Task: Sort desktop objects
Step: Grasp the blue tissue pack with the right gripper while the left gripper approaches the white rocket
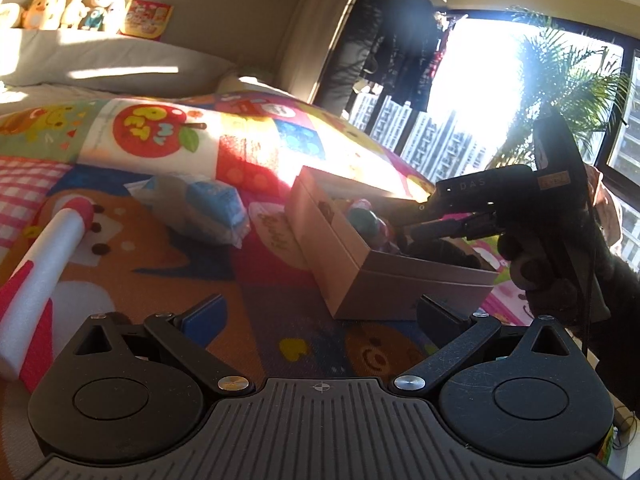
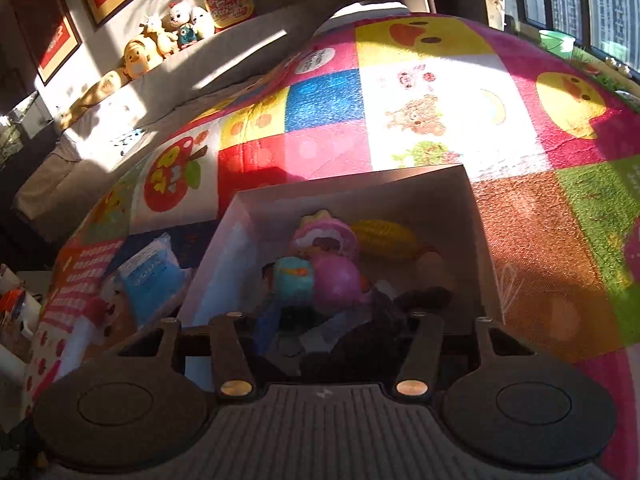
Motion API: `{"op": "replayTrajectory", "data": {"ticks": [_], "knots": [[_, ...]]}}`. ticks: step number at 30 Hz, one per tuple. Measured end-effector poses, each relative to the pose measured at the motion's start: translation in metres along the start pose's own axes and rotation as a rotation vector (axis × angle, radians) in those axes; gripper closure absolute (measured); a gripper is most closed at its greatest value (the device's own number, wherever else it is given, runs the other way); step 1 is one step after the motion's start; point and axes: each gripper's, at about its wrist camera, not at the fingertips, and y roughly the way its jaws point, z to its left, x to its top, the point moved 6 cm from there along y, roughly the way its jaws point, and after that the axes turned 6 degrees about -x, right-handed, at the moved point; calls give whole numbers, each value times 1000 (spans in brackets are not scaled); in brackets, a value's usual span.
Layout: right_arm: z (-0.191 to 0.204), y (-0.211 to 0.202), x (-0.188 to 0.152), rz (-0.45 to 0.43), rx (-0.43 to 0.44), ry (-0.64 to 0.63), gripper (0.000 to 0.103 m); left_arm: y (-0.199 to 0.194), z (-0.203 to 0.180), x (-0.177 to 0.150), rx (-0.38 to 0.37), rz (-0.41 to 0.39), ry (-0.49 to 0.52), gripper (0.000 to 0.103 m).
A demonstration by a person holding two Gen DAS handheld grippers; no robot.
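Note:
An open cardboard box point(image 1: 360, 264) stands on a colourful play mat point(image 1: 192, 264); it holds several small toys, among them a pink ball point(image 2: 338, 282), a teal figure point(image 2: 294, 278) and a yellow toy point(image 2: 384, 238). My right gripper point(image 2: 328, 328) hangs over the box point(image 2: 476, 240), fingers open, with a dark soft object point(image 2: 376, 328) lying between and below them, seemingly loose. It also shows in the left wrist view point(image 1: 432, 228) reaching into the box. My left gripper point(image 1: 320, 316) is open and empty, just above the mat in front of the box.
A blue-and-white tissue pack point(image 1: 212, 208) and a white-and-pink foam tube point(image 1: 44, 272) lie on the mat left of the box. A sofa with plush toys point(image 1: 60, 8) is behind. Windows and a plant point(image 1: 560, 80) are to the right.

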Motion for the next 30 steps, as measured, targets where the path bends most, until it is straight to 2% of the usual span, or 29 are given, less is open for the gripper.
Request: {"op": "replayTrajectory", "data": {"ticks": [3,7,9,11,15,16,18,20,23,25,28,30], "knots": [[5,-10,4,-21,-11,-22,51,-1,2,0,13,-6,1,0],[-10,-42,35,-145,-105,47,47,1,6,0,54,-9,4,0],[-11,-50,40,-168,-134,45,44,1,8,0,73,-10,6,0],[-6,-53,37,-151,-134,34,42,-1,10,1,107,-19,13,0],[32,-42,29,-86,-92,-17,36,-11,20,4,284,-20,75,0],[47,-38,28,-78,-73,-43,31,-14,21,3,304,-15,86,0],[86,-28,28,-56,-21,-110,21,-22,24,0,302,-6,89,0],[129,-12,28,-31,27,-195,5,-29,26,-5,290,-4,88,0],[192,30,25,23,55,-359,2,-38,25,-8,262,-25,82,0],[222,64,23,39,8,-475,2,-42,25,-9,258,-38,82,0],[241,115,23,95,-51,-589,2,-43,26,-8,252,-53,67,0],[239,140,23,168,-64,-582,2,-44,28,-8,244,-57,52,0]]}}
